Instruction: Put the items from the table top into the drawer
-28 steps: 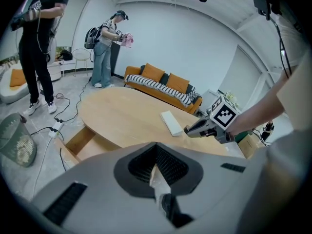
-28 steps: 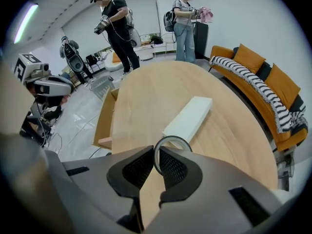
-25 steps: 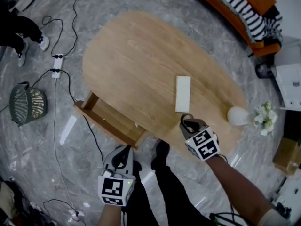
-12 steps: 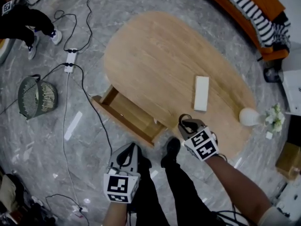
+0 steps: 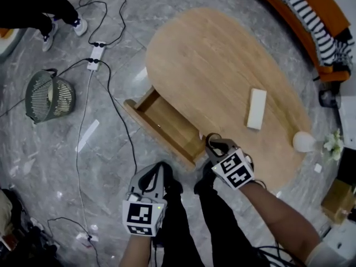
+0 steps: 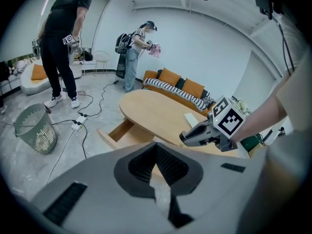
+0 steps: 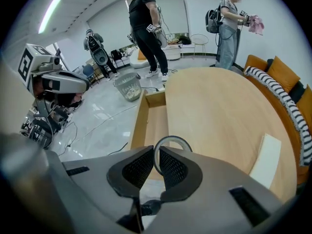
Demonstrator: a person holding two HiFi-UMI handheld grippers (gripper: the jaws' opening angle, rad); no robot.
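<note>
My right gripper is shut on a thin grey ring, which stands up between the pads. It hangs over the table's near edge, beside the right end of the open wooden drawer. The drawer looks bare inside. A white flat box lies on the oval wooden table, and a white rounded object sits near the table's right end. My left gripper is lower, over the floor in front of the drawer, its pads together with nothing in them.
A wire basket stands on the marble floor at the left. A power strip and cables run past the drawer. An orange sofa with a striped cloth curves behind the table. Two people stand beyond the basket. White flowers are at the right.
Both grippers have moved left along the table's near side. The right one, still holding the ring, went from near the white box to the drawer's right end.
</note>
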